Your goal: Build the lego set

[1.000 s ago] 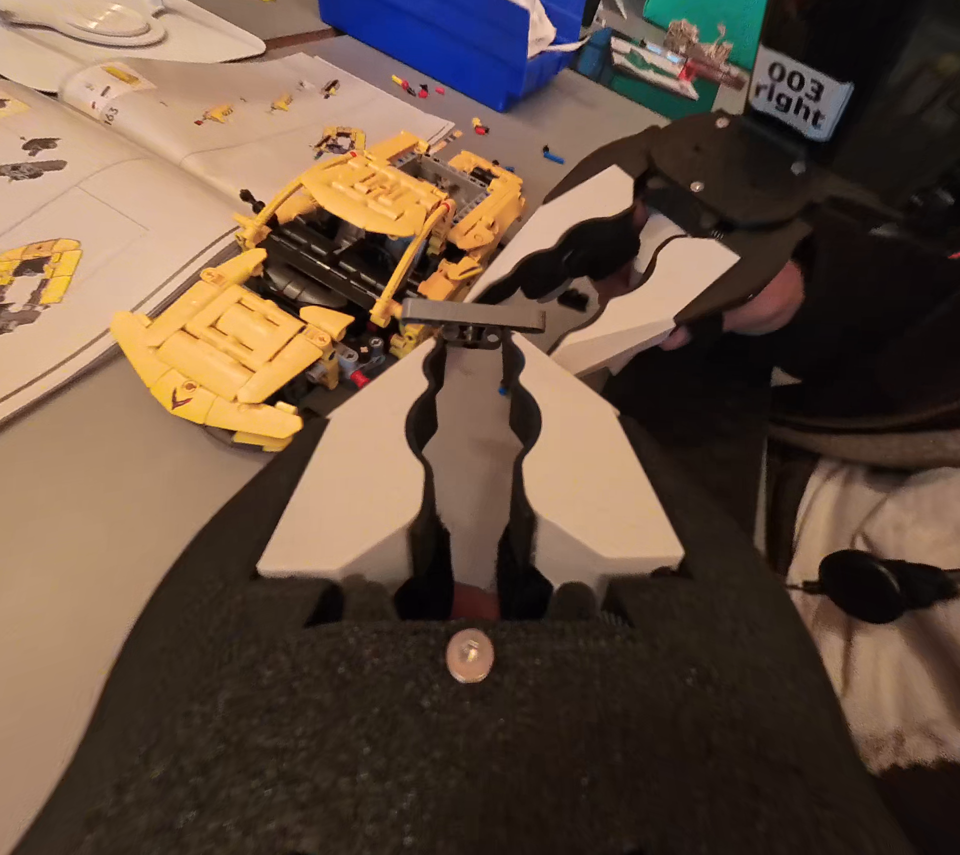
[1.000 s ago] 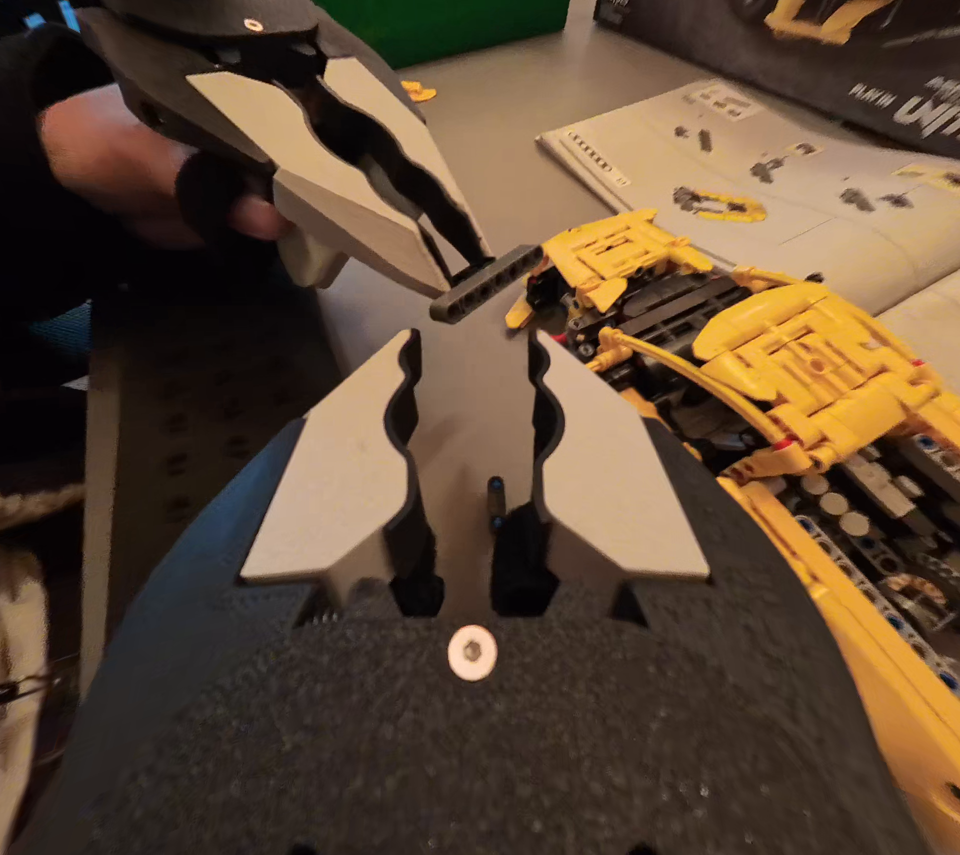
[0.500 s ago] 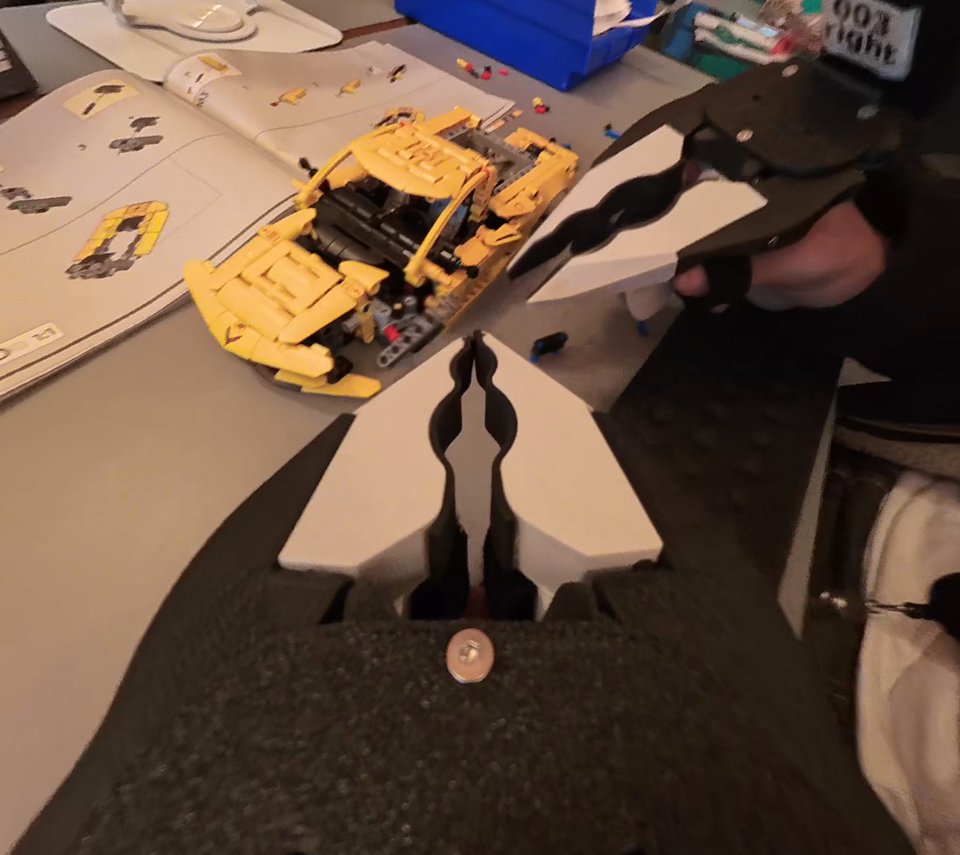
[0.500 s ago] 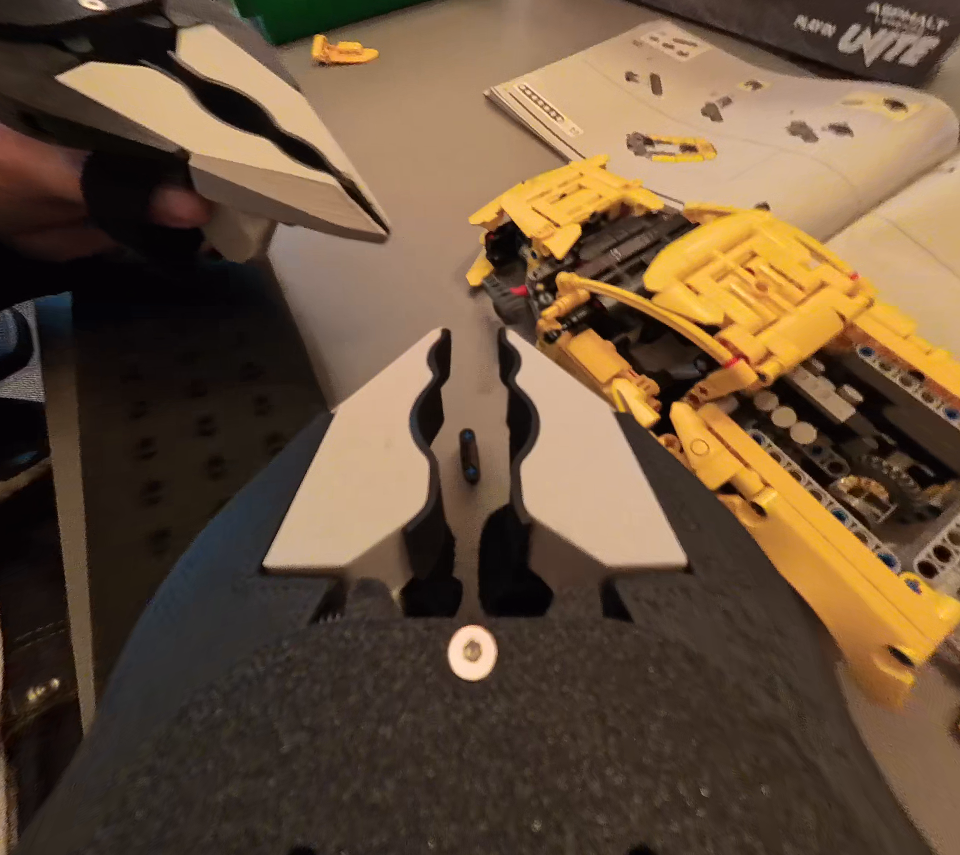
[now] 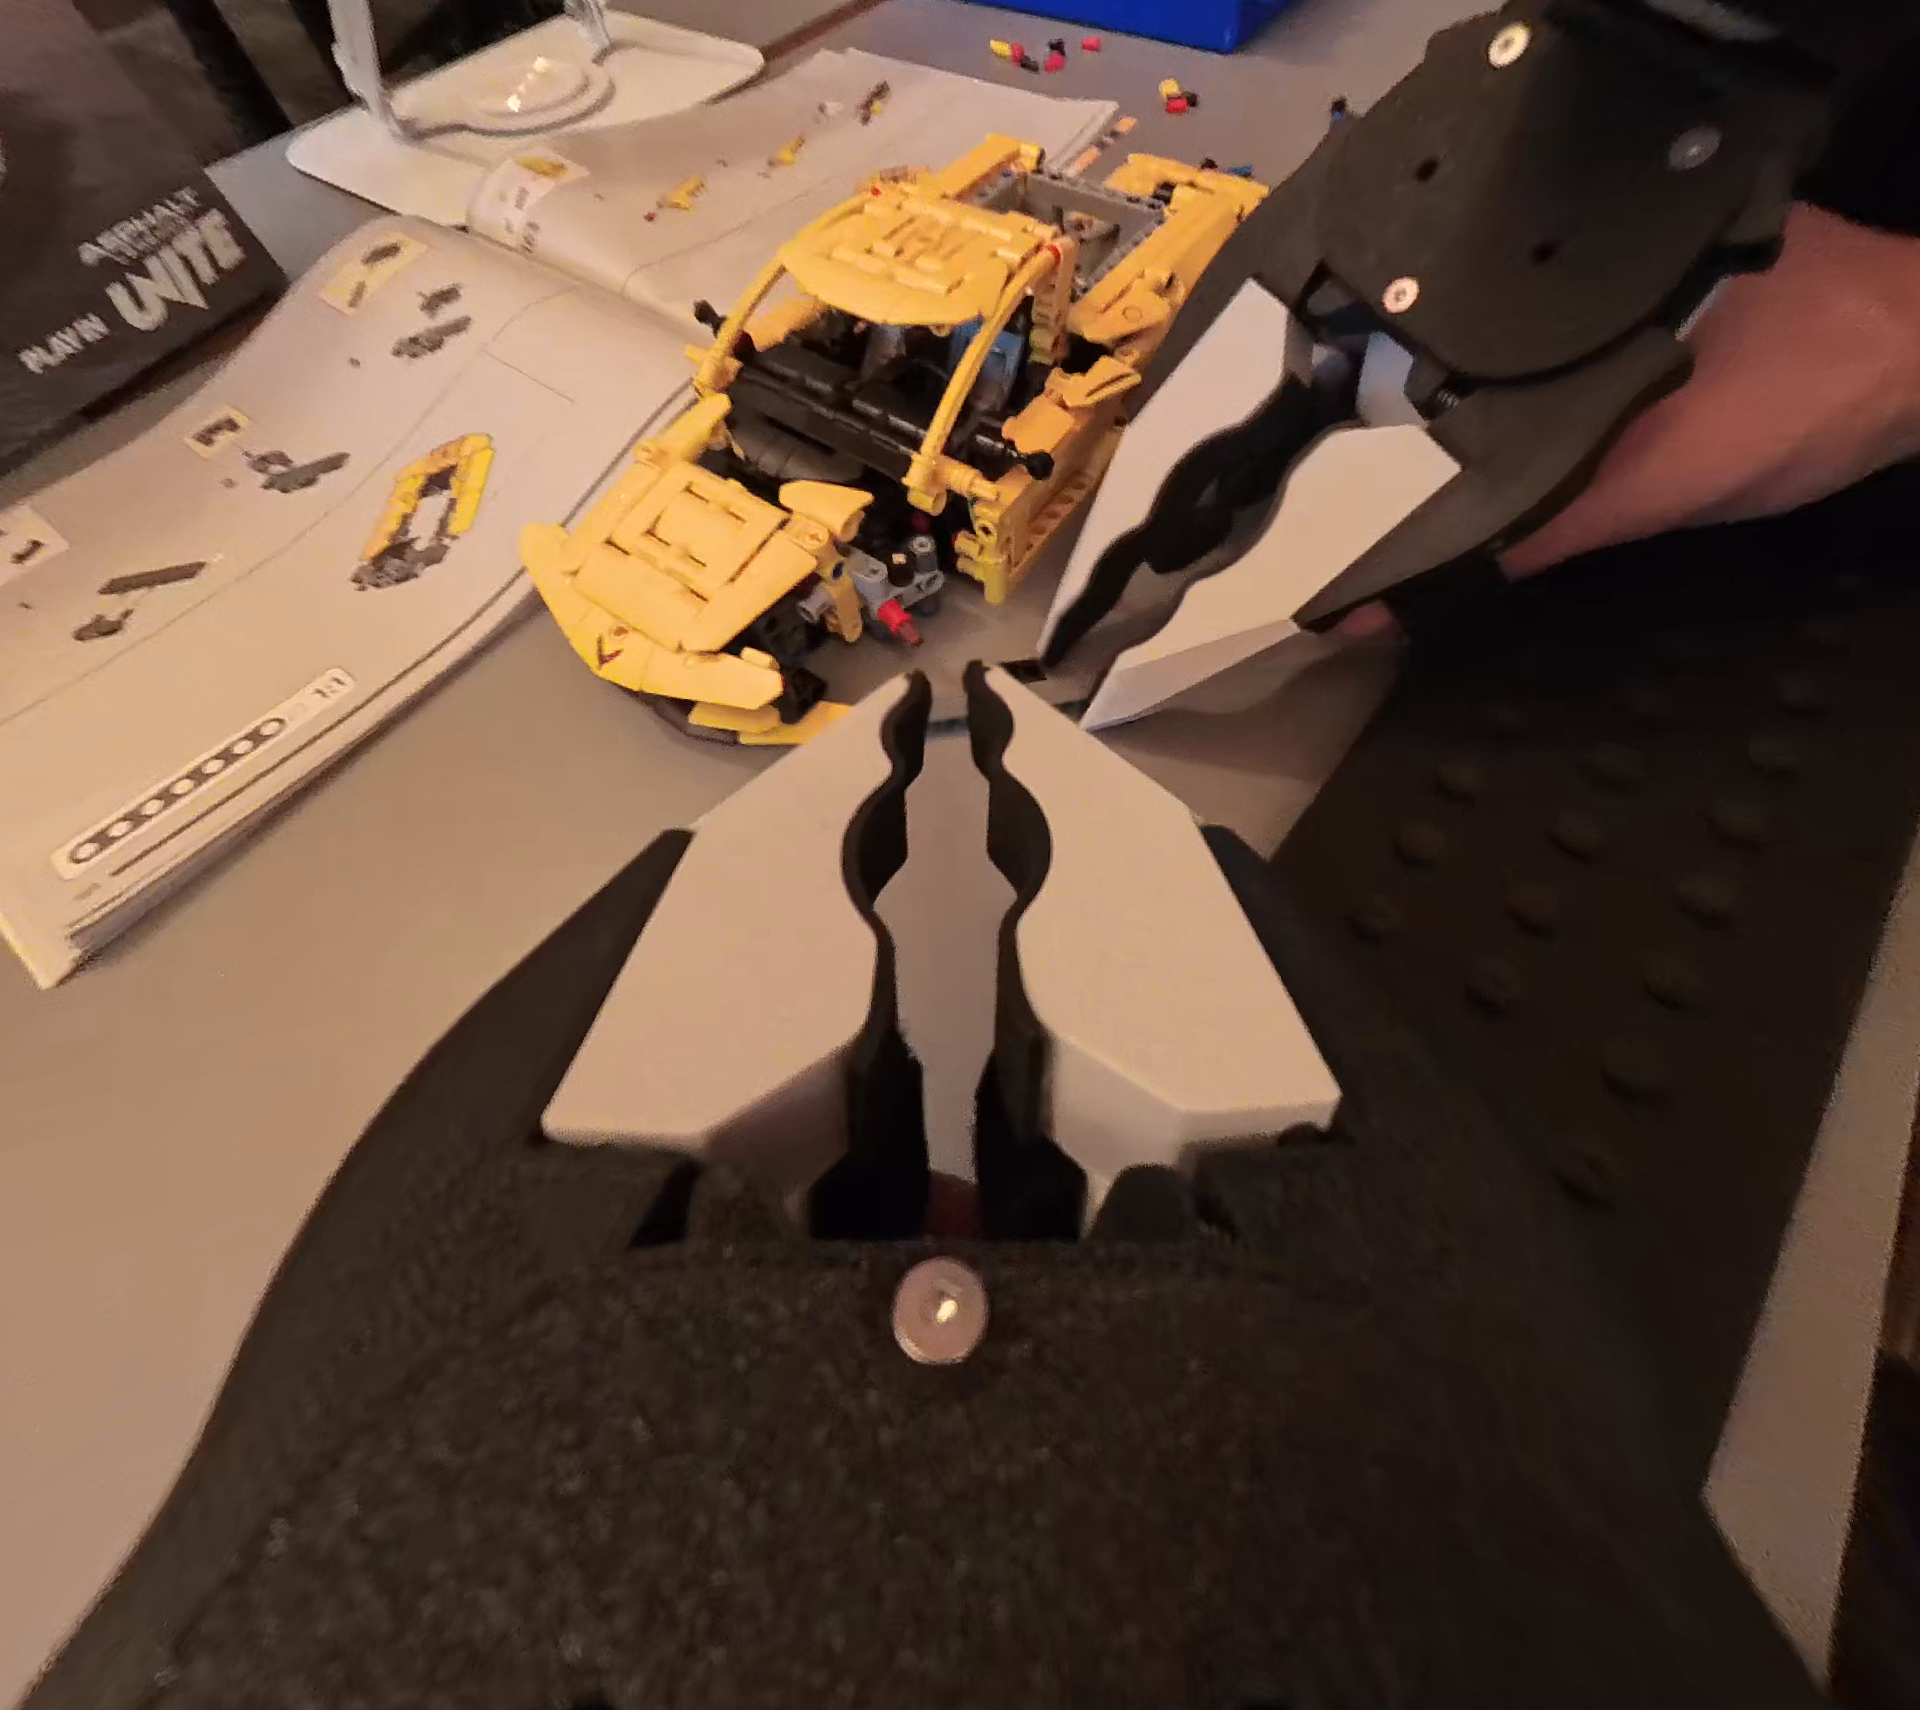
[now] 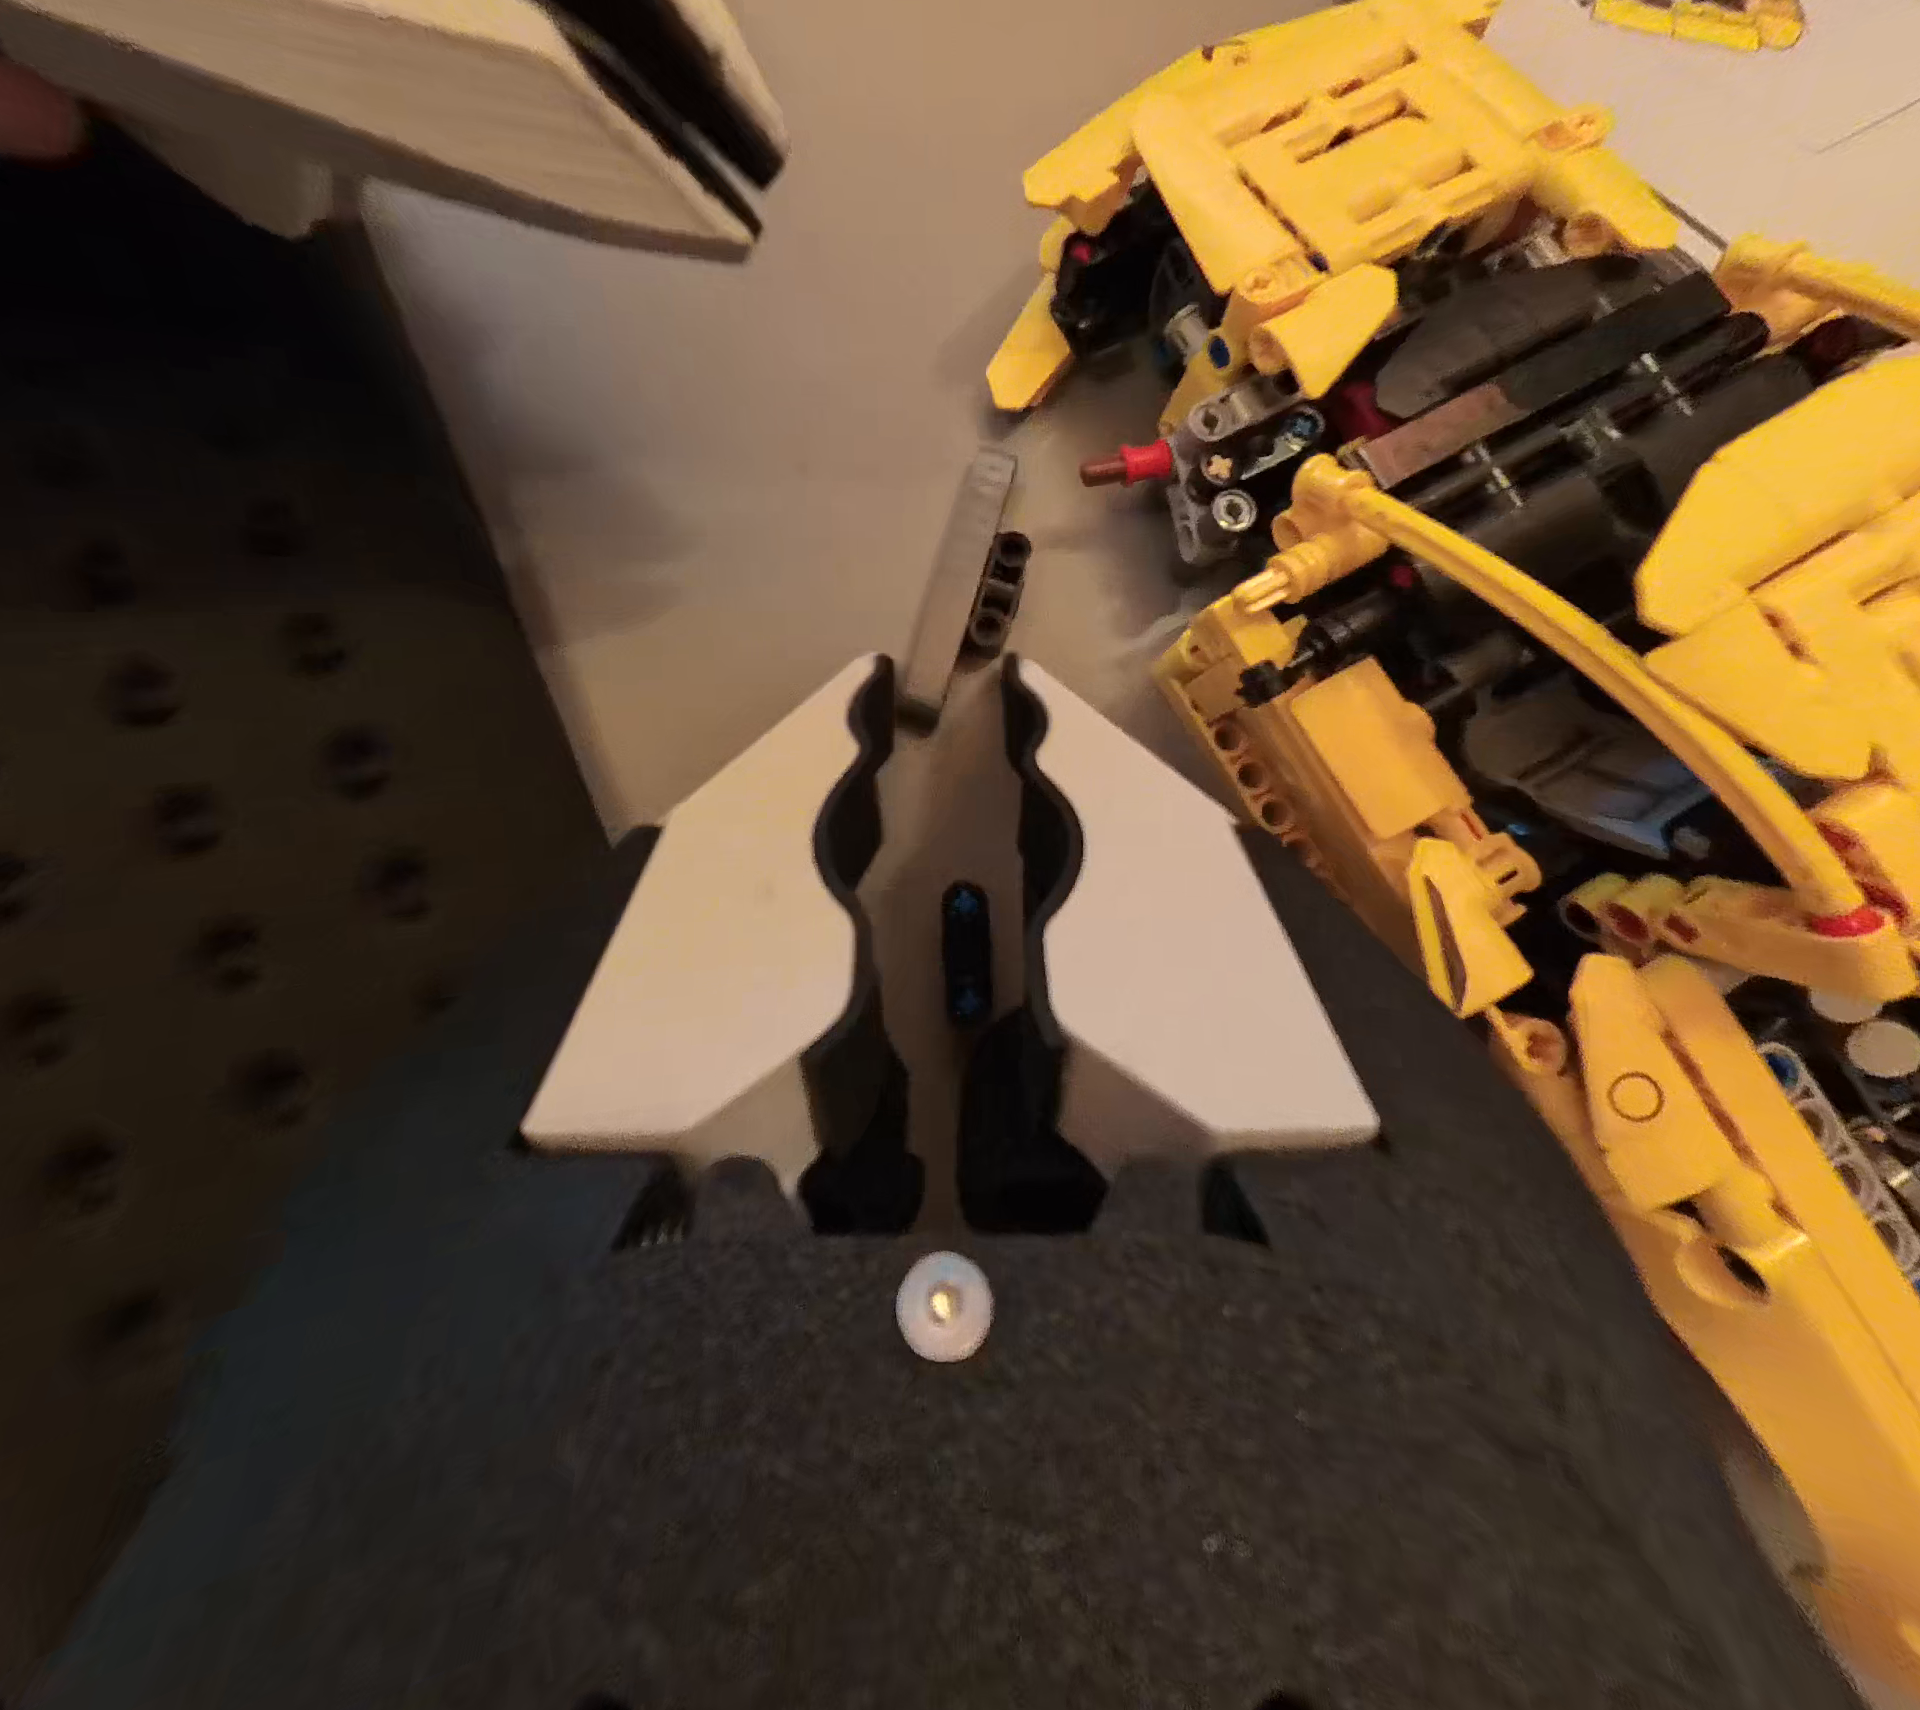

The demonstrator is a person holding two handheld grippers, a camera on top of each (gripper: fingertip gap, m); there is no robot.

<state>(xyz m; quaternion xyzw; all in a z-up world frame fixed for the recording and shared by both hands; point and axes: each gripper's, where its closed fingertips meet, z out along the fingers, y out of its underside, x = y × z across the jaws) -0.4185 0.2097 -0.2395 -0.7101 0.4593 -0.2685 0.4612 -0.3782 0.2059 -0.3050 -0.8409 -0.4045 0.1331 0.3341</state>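
Right wrist view: our right hand-held gripper [image 6: 945,673], narrowly parted, straddles the grey beam [image 6: 961,580] lying on the worktop [image 6: 727,434] beside the yellow car [image 6: 1507,621]; we should centre, then close squarely; left hand-held gripper [image 5: 943,684] narrow, empty.

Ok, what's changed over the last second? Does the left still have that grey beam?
No. The left gripper let go of the grey beam and pulled back, empty, jaws slightly parted. The beam now lies on the table. The right gripper dropped to the table, open, tips at the beam's near end, not gripping. The yellow car and manual stayed put.
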